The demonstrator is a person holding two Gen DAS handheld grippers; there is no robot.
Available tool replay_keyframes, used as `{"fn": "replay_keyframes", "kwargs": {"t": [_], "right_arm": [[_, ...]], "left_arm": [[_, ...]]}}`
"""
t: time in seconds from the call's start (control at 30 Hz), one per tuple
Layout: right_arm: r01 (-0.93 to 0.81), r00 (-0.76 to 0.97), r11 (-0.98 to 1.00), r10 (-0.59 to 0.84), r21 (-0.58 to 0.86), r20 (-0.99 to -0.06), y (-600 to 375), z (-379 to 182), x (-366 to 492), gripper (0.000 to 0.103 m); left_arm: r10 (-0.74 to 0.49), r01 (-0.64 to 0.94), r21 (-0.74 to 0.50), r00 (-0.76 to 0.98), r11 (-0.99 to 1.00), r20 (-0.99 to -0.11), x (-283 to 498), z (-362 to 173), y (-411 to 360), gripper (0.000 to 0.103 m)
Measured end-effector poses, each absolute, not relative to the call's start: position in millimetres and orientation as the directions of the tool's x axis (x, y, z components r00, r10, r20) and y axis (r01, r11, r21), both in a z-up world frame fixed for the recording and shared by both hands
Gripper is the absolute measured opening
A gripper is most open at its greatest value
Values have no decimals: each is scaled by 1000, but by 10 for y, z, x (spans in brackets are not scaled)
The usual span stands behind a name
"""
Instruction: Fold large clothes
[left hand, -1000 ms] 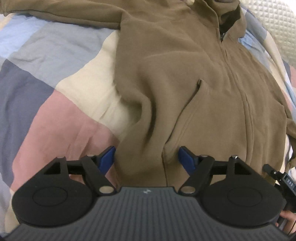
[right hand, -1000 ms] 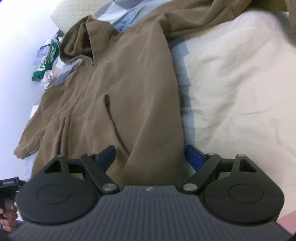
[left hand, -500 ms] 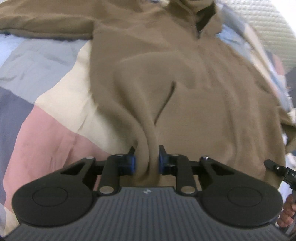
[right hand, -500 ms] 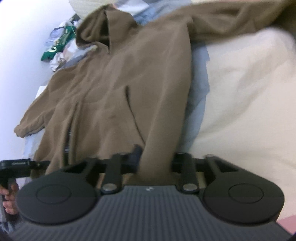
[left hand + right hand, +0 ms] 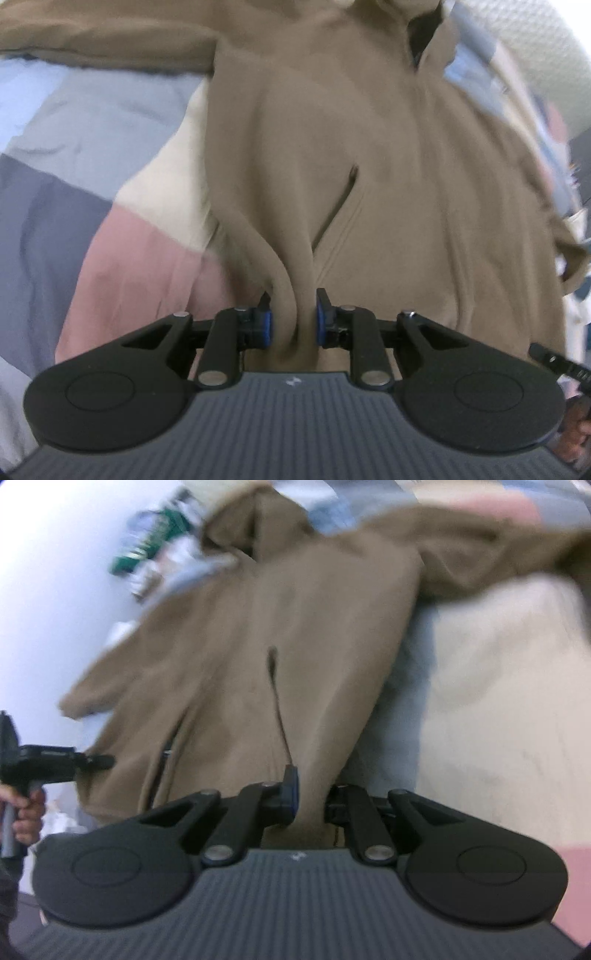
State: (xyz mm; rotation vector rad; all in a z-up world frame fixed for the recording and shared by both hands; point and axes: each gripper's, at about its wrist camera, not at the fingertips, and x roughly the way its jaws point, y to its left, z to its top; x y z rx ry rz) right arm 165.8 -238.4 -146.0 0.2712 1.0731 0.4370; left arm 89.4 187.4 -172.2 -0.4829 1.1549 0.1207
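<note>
A brown zip-up fleece jacket (image 5: 369,147) lies front-up on the bed, its collar far from me and one sleeve stretched out to the upper left. My left gripper (image 5: 291,321) is shut on a bunched fold of the jacket's bottom hem, which is squeezed between the blue pads (image 5: 264,325). In the right wrist view the same jacket (image 5: 295,609) rises in a taut ridge toward my right gripper (image 5: 312,797), which is shut on the hem beside the pocket slit. The picture is blurred. Both hem corners are lifted off the cover.
The patchwork bed cover (image 5: 55,147) has blue, grey, pink and cream patches, and a cream patch (image 5: 498,701) lies right of the jacket. A quilted white surface (image 5: 535,48) is at the far right. Green-and-white clutter (image 5: 155,546) sits by the wall. A hand (image 5: 26,812) holds the other gripper.
Both grippers went from open around the hem to shut on it. The right one has since lifted, pulling the fabric up; the jacket looks more stretched and the collar end nearer.
</note>
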Motion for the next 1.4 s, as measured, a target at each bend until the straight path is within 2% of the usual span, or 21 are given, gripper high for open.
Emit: {"fn": "replay_keyframes", "kwargs": {"t": [0.13,0.2,0.23,0.27,0.3,0.33,0.37,0.4,0.43,0.47,0.73,0.87,0.93,0.97,1.0,1.07,1.2,1.3,1.4], "right_arm": [[-150,402,918,396,367,-825,-2266,-1745,1732,11],[-128,418,912,405,389,-813,-2297,-1766,1706,12],[-125,429,907,415,403,-802,-2329,-1745,1692,13],[-117,442,899,427,421,-789,-2361,-1712,1664,19],[-102,455,897,427,431,-782,-2370,-1686,1631,23],[-81,475,898,416,432,-775,-2438,-1638,1599,32],[-63,504,898,406,436,-762,-2494,-1579,1580,45],[-45,537,890,404,454,-741,-2564,-1513,1573,51],[-32,562,878,410,477,-718,-2638,-1486,1592,63],[-18,593,863,416,505,-689,-2743,-1439,1607,65],[119,762,793,313,597,-567,-3492,-931,1960,65],[166,814,750,263,641,-518,-3712,-838,2139,66],[206,841,700,231,684,-490,-3887,-875,2244,69],[227,856,662,214,714,-471,-3977,-919,2293,76],[247,868,625,197,740,-455,-4064,-968,2343,79],[290,884,544,163,787,-439,-4175,-1130,2457,83],[366,895,297,145,882,-421,-4401,-1601,2743,88],[371,911,175,122,912,-394,-4489,-1854,2979,88],[374,923,155,39,914,-384,-4610,-1964,3251,88]], "left_arm": [[-94,-325,-232,390,917,-916,929,-1844,1761,30],[-86,-330,-227,391,916,-916,928,-1791,1778,39],[-78,-331,-219,390,918,-917,921,-1752,1783,49],[-65,-328,-208,400,921,-914,906,-1684,1784,55],[-45,-329,-197,418,923,-907,893,-1607,1771,58],[-30,-331,-191,436,924,-899,882,-1511,1764,61],[-22,-329,-193,459,925,-888,879,-1389,1749,62],[-20,-322,-200,486,925,-874,875,-1275,1732,62],[-20,-315,-209,511,926,-860,882,-1146,1703,62],[-21,-308,-218,536,926,-844,908,-991,1657,62],[-21,-176,-208,713,962,-700,1434,276,863,63],[-44,-103,-189,764,976,-643,1724,551,407,66],[-66,-73,-203,794,976,-604,1809,488,231,66],[-70,-55,-196,813,979,-578,1853,385,124,66],[-64,-46,-180,825,983,-562,1878,290,58,66],[-61,-32,-159,835,987,-547,1890,-70,-112,66],[-141,-42,-263,756,964,-639,1956,-1084,-35,66],[-90,-51,-187,734,981,-673,1970,-1613,4,66],[-120,-54,-222,706,973,-698,2060,-1887,148,66]]}}
